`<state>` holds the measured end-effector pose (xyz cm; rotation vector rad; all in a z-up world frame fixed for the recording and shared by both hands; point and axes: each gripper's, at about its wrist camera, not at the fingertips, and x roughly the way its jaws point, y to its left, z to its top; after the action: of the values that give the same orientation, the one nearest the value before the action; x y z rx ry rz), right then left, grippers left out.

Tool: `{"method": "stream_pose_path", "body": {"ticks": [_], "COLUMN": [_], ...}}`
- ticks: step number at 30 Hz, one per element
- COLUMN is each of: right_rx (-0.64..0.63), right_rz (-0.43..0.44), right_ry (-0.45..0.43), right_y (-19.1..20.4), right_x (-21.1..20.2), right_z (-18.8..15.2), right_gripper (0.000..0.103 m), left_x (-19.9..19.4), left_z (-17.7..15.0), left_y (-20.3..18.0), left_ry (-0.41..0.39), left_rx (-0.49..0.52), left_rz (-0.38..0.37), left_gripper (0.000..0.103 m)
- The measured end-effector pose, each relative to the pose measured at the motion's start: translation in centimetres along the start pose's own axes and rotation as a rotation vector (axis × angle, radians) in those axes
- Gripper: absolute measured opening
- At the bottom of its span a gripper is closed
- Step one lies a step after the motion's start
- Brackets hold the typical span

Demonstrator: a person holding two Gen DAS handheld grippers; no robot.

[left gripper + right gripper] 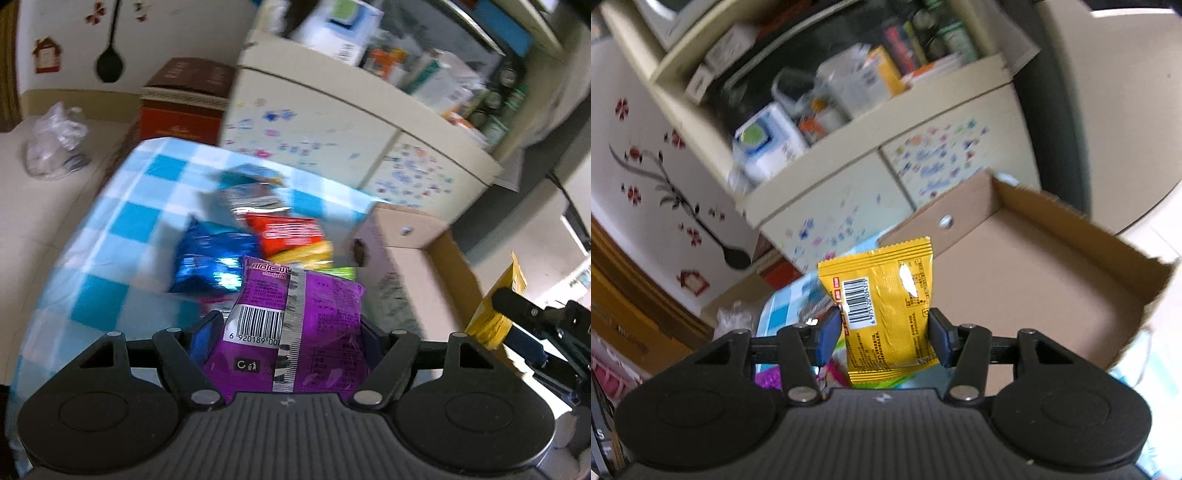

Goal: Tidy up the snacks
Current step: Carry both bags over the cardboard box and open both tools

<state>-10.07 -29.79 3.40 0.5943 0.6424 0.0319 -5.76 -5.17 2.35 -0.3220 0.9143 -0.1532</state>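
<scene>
Left gripper [291, 332]: clamped on a purple snack packet [295, 325], blue pads squeezing both sides, barcode facing up. Packet sticking up out of the jaws, lifted above the blue-and-white checked cloth [110, 229].

Right gripper [884, 334]: squeezed tight on a yellow snack packet [886, 306], blue pads pressing in on its left and right edges. Packet standing nearly upright, barcode toward the camera, crimped top edge tilted a bit. Held up in front of the open cardboard box [1052, 295], at its near left corner. Nothing to see inside the box, only bare brown bottom.

More snacks lying on the cloth, past the purple packet: a shiny blue packet [207, 266], a red packet [288, 232], a silver and blue one [251, 192] behind it, a bit of yellow and green peeking out beside the red. All blurry, so no words to read.

From the left camera, the cardboard box just beside the cloth on the right, with the yellow packet and the right gripper at the far right edge, near the box's side.

Behind everything: a cream cabinet [332, 129] with small colourful stickers on its doors, shelves full of boxes above. A red carton [177, 110] and a crumpled clear plastic bag [55, 144] on the floor to the left.
</scene>
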Motion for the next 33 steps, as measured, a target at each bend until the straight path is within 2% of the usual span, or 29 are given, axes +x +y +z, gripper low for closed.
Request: {"method": "stream_pose_path", "body": {"ticks": [7,14,27,31,33], "right_rx": [0.091,0.174,0.283,0.321,0.364], "right_rz": [-0.036,-0.056,-0.077,-0.079,-0.067], "right_ry": [-0.076,-0.09,-0.098,-0.096,-0.094], "right_y": [-3.9,-6.6,-9.0,-9.4,-9.8], "right_x": [-2.8,-3.3,-2.7,-2.2,-2.0], "right_z": [1.6,2.0,2.4,2.5,2.5], "right_gripper": [0.051,0.052,0.052,0.055,0.063], "left_x": [0.0,1.4,5.0,5.8,5.8], "left_z": [0.0,-0.6,-1.7,-1.9,-1.9], "left_y": [-5.6,-10.4,-15.2,-16.0,-16.2], "left_ry": [0.002,0.027,0.084,0.092,0.083], "left_rx": [0.069,0.123,0.181,0.201,0.213], "left_rz": [-0.088,-0.144,-0.148,-0.133,-0.134], "left_gripper": [0.08,0.08,0.08,0.084,0.089]}}
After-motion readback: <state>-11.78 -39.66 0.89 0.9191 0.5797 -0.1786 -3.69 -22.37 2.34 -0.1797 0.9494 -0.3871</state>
